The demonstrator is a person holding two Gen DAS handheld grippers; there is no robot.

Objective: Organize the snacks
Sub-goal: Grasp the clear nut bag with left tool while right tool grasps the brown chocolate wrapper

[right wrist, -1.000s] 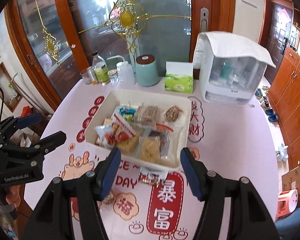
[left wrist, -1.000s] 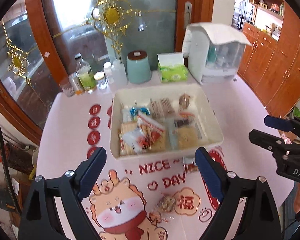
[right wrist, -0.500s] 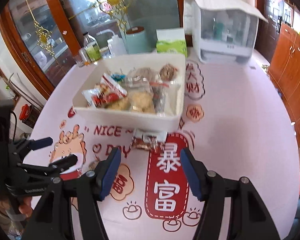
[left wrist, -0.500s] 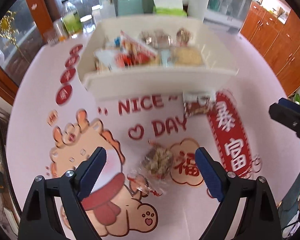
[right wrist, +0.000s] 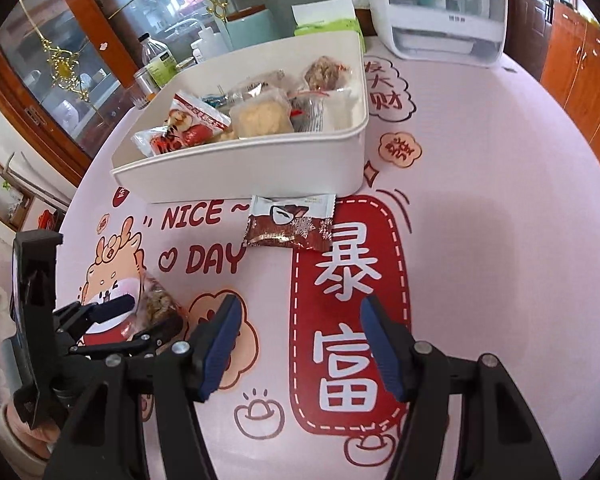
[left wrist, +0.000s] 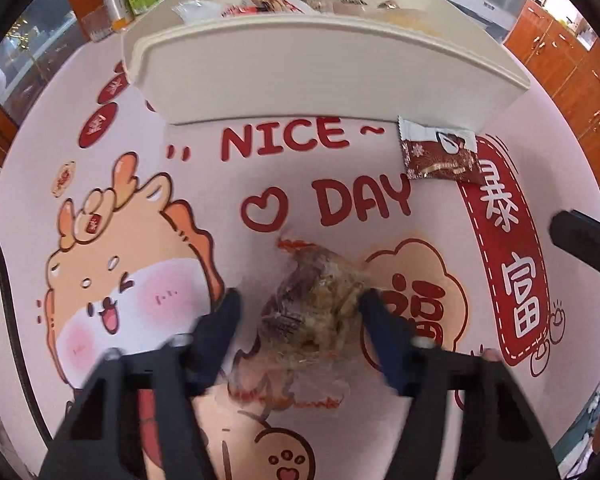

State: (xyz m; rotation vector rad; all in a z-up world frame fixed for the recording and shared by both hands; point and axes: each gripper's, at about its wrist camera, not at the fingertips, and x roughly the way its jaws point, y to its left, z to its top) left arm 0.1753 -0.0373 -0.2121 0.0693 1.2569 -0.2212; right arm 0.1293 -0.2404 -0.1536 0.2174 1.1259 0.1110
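Note:
A clear-wrapped brown snack (left wrist: 316, 304) lies on the printed pink tablecloth. My left gripper (left wrist: 300, 304) is low over it, jaws open on either side, the right finger touching the wrapper. It also shows in the right wrist view (right wrist: 158, 308). A dark red snack packet (left wrist: 440, 154) (right wrist: 290, 222) lies just in front of the white bin (left wrist: 324, 72) (right wrist: 260, 172), which holds several snacks. My right gripper (right wrist: 298, 320) is open and empty above the tablecloth, short of the red packet.
Behind the bin stand bottles (right wrist: 156, 60), a teal canister (right wrist: 252, 26), a green tissue box (right wrist: 324, 20) and a white appliance (right wrist: 444, 8). Wooden cabinets (left wrist: 572, 60) are at the right. The table edge curves close at the left.
My left gripper has dropped down and forward onto the clear-wrapped snack, its jaws now straddling it. My right gripper has moved lower and closer to the red packet.

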